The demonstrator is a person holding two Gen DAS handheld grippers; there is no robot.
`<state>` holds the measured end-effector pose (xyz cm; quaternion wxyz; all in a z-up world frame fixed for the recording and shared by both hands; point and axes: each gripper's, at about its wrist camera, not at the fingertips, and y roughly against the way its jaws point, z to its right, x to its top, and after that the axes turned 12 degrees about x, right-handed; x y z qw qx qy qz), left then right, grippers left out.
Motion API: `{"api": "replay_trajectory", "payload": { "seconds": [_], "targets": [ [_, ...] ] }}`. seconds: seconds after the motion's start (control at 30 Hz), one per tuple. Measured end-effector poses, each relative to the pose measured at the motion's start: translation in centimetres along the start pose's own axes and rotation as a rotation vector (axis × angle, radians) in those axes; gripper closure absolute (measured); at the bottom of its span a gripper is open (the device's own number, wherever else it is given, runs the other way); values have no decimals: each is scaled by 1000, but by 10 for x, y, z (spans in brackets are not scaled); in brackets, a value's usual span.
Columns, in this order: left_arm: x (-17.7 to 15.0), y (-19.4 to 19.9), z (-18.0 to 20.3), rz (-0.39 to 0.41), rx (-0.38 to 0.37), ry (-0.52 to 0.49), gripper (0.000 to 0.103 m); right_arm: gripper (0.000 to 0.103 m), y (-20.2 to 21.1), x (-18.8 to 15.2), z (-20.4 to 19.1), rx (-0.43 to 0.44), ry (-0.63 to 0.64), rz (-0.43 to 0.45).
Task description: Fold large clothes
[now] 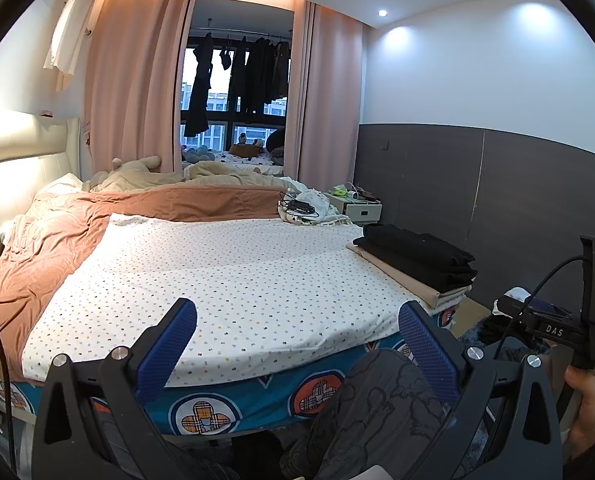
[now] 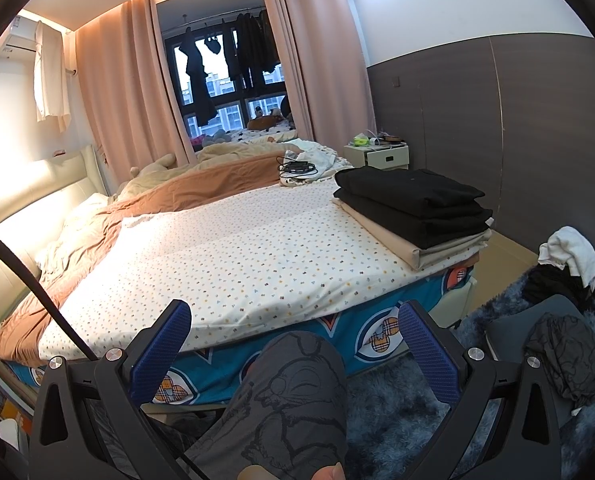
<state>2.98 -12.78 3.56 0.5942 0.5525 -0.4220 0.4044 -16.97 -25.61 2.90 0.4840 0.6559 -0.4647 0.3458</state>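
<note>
A stack of folded clothes [image 1: 417, 258], black pieces on a beige one, lies at the right front corner of the bed, also seen as the stack [image 2: 413, 204] in the right wrist view. My left gripper [image 1: 297, 320] is open, held off the bed's front edge with nothing between its blue pads. My right gripper [image 2: 295, 320] is open too, above a knee in grey printed trousers [image 2: 297, 384]. A heap of dark and white clothes [image 2: 565, 268] sits on a seat to the right. In the left wrist view the right gripper's body [image 1: 553, 328] shows at the far right, held by a hand.
A dotted white sheet [image 2: 237, 248] covers the near part of the bed; a brown quilt [image 1: 57, 232] is bunched toward the headboard. Cables and a white cloth [image 1: 301, 208] lie at the far edge. A nightstand [image 2: 381, 154] stands by the wall. A shaggy blue rug [image 2: 397, 412] covers the floor.
</note>
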Motion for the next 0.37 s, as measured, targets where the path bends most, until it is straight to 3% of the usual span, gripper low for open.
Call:
{"api": "replay_trajectory", "payload": {
  "seconds": [0.37],
  "targets": [
    [0, 3, -1, 2, 2, 0, 0, 0, 1, 2, 6, 4, -2, -7]
  ]
}}
